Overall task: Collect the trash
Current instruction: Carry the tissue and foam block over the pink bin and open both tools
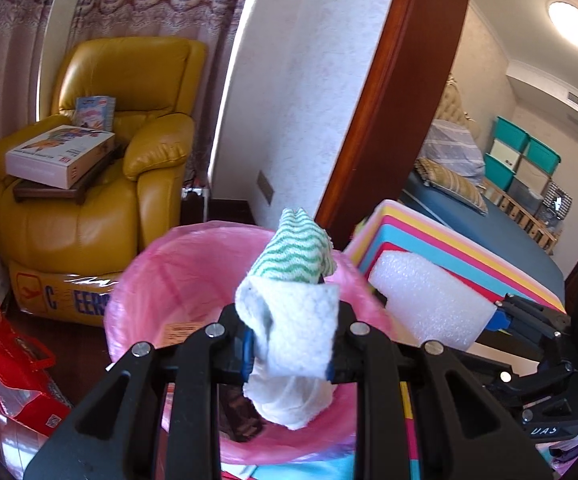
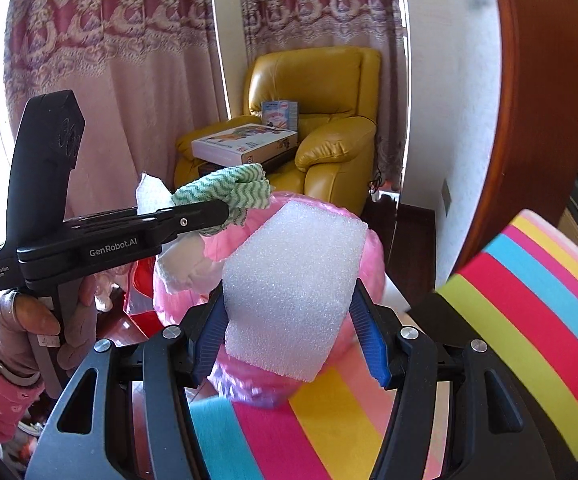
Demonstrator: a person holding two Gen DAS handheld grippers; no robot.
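We carry two pieces of trash toward the round bin lined with a thin pink plastic bag (image 1: 177,280). Our left gripper (image 1: 289,354) pinches a crumpled white cloth with green wavy stripes (image 1: 293,308) directly above the bin's mouth; it is soft and limp, so a grip across its bunched middle suits it. Our right gripper (image 2: 289,320) squeezes a white block of packing foam (image 2: 293,284) by its two side faces, just beside the bin. The foam looks light, springy and easily dented.
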